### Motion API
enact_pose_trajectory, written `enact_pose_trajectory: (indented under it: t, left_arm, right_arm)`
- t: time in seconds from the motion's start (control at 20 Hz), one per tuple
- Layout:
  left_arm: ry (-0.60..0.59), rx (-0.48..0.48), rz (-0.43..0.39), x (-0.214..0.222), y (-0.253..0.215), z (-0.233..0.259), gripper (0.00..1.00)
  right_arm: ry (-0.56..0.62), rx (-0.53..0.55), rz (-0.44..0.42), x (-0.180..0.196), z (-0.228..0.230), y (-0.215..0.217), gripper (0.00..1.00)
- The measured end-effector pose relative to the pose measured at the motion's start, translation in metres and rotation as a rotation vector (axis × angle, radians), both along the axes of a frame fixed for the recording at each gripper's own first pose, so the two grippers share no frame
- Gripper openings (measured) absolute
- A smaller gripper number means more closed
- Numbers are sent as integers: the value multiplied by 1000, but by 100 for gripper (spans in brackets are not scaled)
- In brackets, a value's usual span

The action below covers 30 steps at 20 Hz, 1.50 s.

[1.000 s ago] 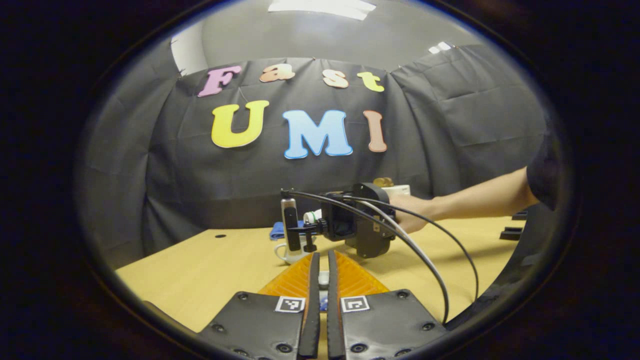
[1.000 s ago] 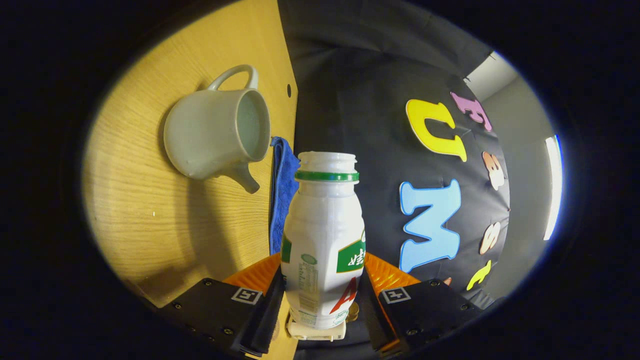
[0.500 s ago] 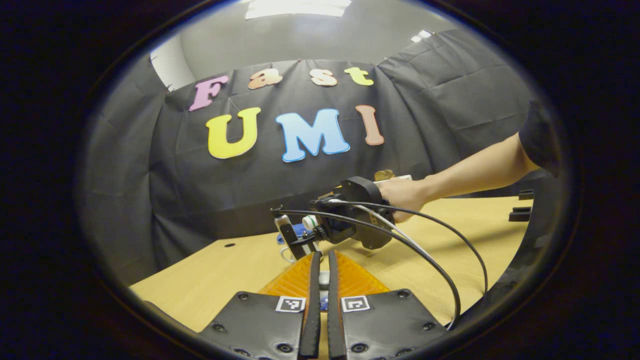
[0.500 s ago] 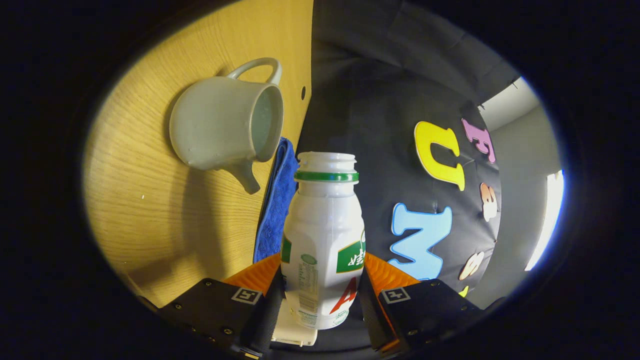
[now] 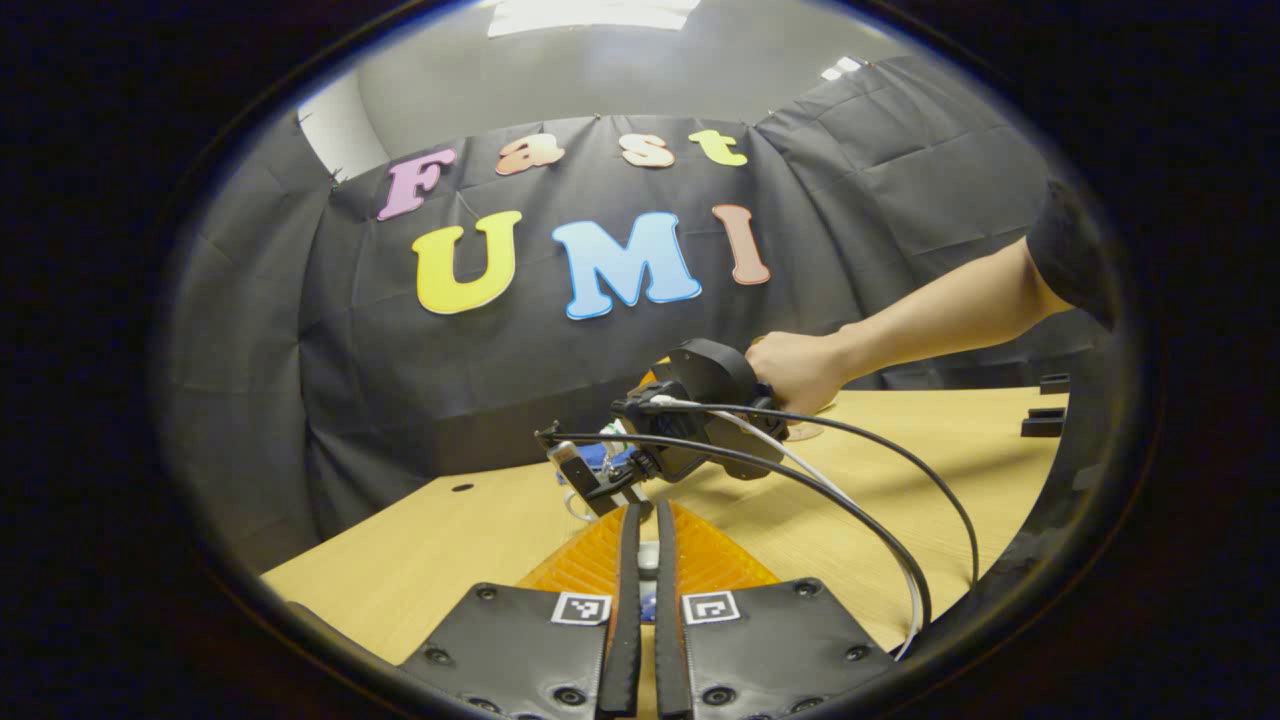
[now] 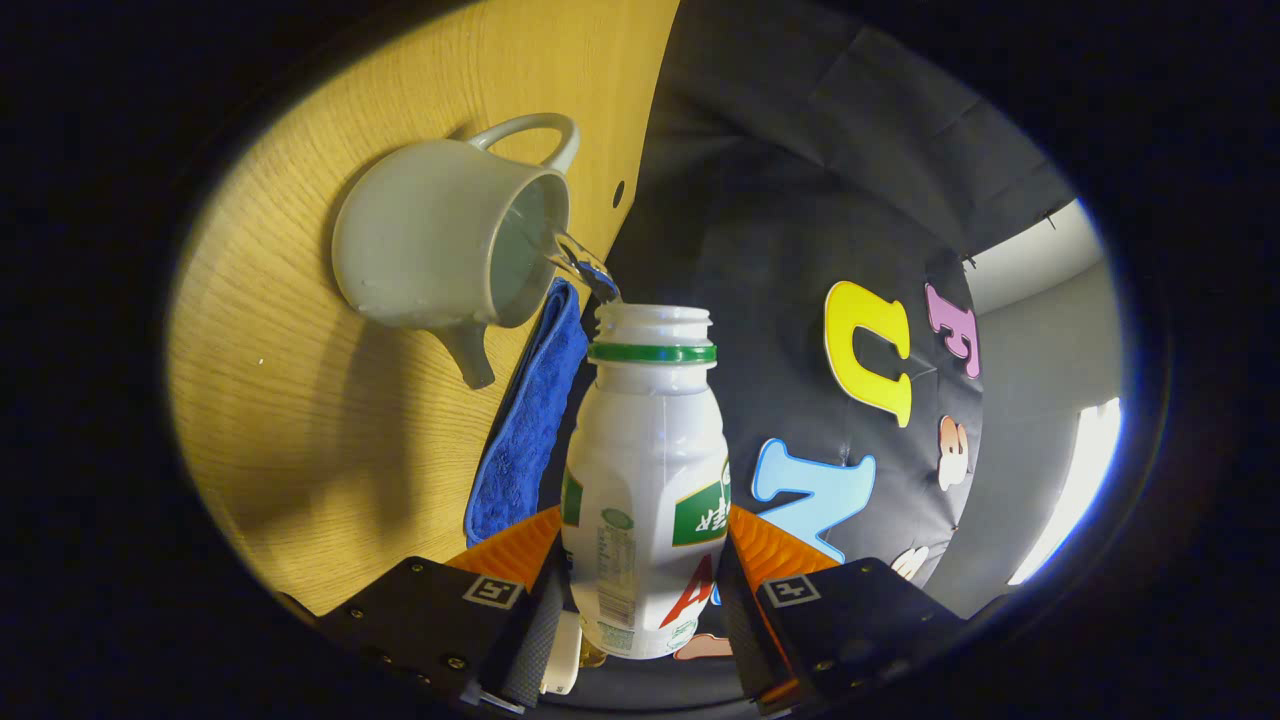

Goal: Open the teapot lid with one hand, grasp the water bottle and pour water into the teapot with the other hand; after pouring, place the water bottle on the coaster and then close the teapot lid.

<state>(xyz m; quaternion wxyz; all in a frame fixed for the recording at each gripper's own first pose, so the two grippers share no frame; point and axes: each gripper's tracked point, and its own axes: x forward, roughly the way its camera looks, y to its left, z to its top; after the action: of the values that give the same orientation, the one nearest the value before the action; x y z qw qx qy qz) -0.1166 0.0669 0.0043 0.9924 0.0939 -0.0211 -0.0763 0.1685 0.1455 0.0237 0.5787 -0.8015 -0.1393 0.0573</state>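
Note:
In the right gripper view, my right gripper [image 6: 645, 570] is shut on a white capless bottle [image 6: 645, 470] with a green neck ring. The bottle is tipped toward a pale teapot [image 6: 425, 250] that stands lidless on the wooden table [image 6: 300, 420]. A thin stream of water [image 6: 578, 265] runs from the bottle's mouth into the teapot's opening. In the left gripper view, my left gripper [image 5: 647, 515] is almost shut, with a small white piece, apparently the lid, pinched between its fingers. Beyond it a hand [image 5: 800, 370] holds the right gripper [image 5: 600, 468] tilted downward over the teapot, which is mostly hidden.
A blue cloth [image 6: 530, 420] lies on the table beside the teapot, along the black cloth wall. Cables [image 5: 850, 480] arc from the right gripper toward the table's near right. Small black parts [image 5: 1045, 405] sit at the table's far right edge.
The right gripper has tipped the bottle further toward the teapot, and water now flows into it. In the left gripper view the hand has risen and that gripper slants down more.

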Motion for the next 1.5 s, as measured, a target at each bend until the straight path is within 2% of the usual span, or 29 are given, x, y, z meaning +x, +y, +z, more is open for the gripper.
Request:
enact_pose_trajectory:
  t: [0.1,0.15,0.7,0.8,0.85,0.9,0.95,1.5]
  left_arm:
    - [-3,1,1,1,0,1,12]
    - [-3,2,2,1,0,2,17]
    - [-4,13,6,2,2,1,17]
    - [-14,13,13,2,5,4,12]
    - [-18,12,16,1,5,5,17]
    - [-19,13,16,2,5,4,12]
    - [-22,16,19,2,5,6,17]
    - [-19,16,26,4,8,3,17]
  right_arm:
    - [-6,-15,6,-1,1,3,72]
    - [-7,-20,9,0,1,5,72]
    - [-65,-106,37,-1,12,8,72]
    - [-76,-120,45,-1,13,10,72]
    - [-79,-128,46,-2,13,11,72]
    - [-83,-135,50,-2,15,11,72]
    - [-85,-140,52,-1,16,11,72]
    - [-118,-210,84,0,24,22,72]
